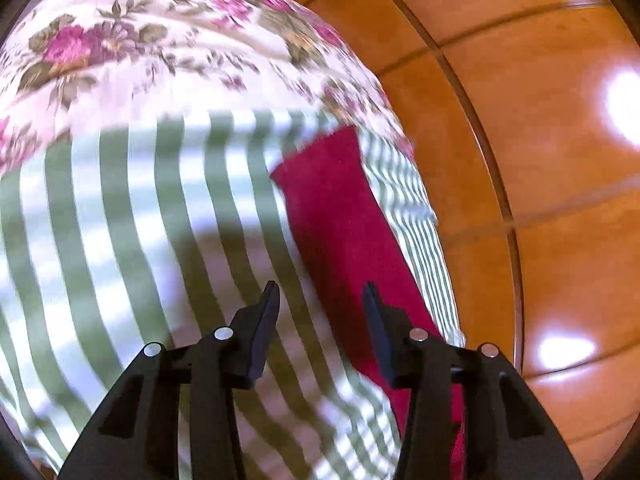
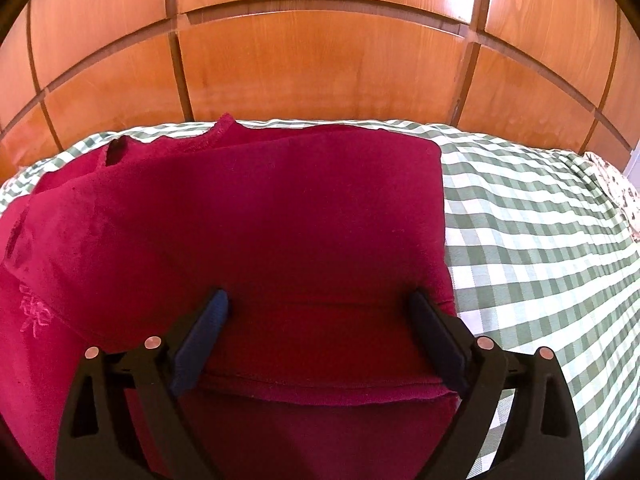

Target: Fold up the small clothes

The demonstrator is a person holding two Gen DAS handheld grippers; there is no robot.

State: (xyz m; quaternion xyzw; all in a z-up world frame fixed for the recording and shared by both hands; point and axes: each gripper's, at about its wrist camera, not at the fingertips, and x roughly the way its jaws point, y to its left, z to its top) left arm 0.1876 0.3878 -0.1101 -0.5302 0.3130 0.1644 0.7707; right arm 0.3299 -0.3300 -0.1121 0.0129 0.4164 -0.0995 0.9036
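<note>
A dark red garment (image 2: 248, 216) lies partly folded on a green-and-white checked sheet (image 2: 532, 240). One layer is folded over, with a hem edge near the front. My right gripper (image 2: 320, 300) is open and empty, its jaws spread just above the garment's near part. In the left wrist view the garment (image 1: 340, 216) shows as a red strip near the bed's right edge. My left gripper (image 1: 320, 292) is open and empty, held above the sheet (image 1: 120, 216) beside the garment's left edge. That view is motion-blurred.
A floral cover or pillow (image 1: 140, 48) lies at the far end of the bed, also at the right edge of the right wrist view (image 2: 620, 196). Glossy wooden panels (image 2: 320, 60) stand right behind the bed and run along its right side (image 1: 540, 160).
</note>
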